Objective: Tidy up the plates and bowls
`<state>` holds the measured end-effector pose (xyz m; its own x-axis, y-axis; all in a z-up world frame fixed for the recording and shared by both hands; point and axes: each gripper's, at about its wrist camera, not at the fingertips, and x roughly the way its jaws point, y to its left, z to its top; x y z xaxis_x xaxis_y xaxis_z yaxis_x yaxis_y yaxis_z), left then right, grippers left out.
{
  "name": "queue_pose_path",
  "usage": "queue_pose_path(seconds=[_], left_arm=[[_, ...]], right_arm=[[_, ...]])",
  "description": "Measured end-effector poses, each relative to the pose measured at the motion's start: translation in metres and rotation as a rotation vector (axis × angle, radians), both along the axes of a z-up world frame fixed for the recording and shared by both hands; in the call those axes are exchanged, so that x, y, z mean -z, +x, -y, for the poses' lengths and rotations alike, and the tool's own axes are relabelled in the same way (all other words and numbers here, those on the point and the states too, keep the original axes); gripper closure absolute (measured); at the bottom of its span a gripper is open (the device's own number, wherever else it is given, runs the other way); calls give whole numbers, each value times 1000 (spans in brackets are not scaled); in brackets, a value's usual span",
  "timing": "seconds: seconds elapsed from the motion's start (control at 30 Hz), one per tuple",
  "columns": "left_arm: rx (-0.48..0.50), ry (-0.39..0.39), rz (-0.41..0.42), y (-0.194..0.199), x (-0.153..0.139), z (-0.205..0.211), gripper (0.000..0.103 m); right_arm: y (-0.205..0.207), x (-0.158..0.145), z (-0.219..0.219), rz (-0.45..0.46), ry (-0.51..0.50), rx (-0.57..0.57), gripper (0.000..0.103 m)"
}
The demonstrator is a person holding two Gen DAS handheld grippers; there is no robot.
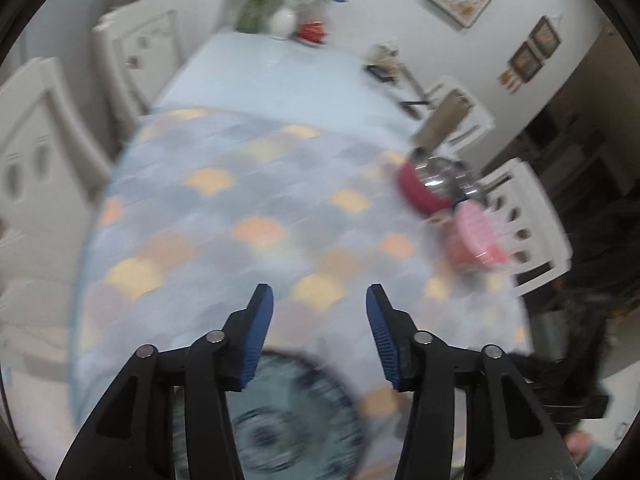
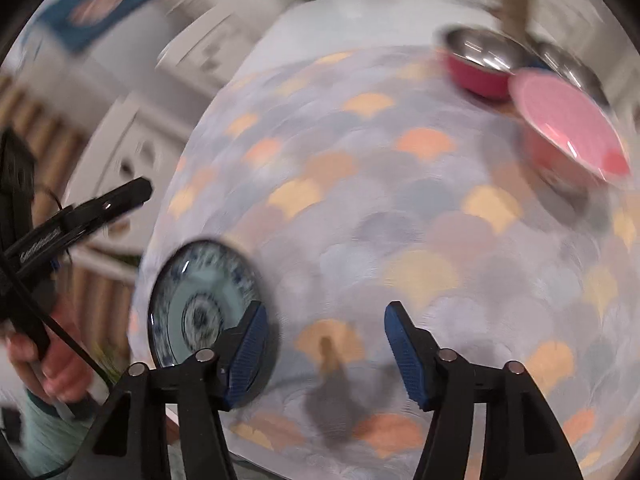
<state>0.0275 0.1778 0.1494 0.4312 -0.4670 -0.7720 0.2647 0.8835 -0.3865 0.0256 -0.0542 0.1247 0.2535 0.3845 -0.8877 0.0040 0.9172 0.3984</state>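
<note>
A blue-patterned plate [image 1: 288,416] [image 2: 200,304] lies flat on the scale-patterned tablecloth near the table's front edge. My left gripper [image 1: 320,300] hangs open above the cloth just beyond the plate, nothing between its blue pads. My right gripper [image 2: 324,320] is open too, to the right of the plate, over bare cloth. Far right on the table stand a red bowl with a steel inside [image 1: 428,184] [image 2: 480,64] and a pink bowl [image 1: 476,236] [image 2: 568,128], close together. Both views are blurred.
A second steel bowl [image 2: 568,64] sits behind the pink one. White chairs [image 1: 44,184] [image 1: 524,216] flank the table. A vase [image 1: 282,20] and a red item [image 1: 312,32] stand at the far end. A hand [image 2: 52,368] grips the left tool.
</note>
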Motion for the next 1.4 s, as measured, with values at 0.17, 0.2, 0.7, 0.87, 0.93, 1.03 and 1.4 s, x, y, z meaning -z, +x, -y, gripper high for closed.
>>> queue_pose_path(seconds=[0.17,0.2,0.7,0.87,0.93,1.03,1.4], left_arm=[[87,-24,-32,12,-5,64,41],[112,-24,-45,13,-4,78,41],[172,-5,-216,57,45,229,44],[144,25,-231,78,63,254,55],[143,43,-230,84,70,261,66],[147,23,-245,90,79,266,77],[245,21,-206,85,81,281,93]], right_arm=[[0,10,80,-65,54,194,44],[0,6,91,-54,52,220,44],[24,13,237,-37,102,487,43],[45,22,257,-33,102,492,43],[53,27,262,-35,92,488,43],[68,42,265,-59,75,466,54],[91,65,249,-62,71,388,82]])
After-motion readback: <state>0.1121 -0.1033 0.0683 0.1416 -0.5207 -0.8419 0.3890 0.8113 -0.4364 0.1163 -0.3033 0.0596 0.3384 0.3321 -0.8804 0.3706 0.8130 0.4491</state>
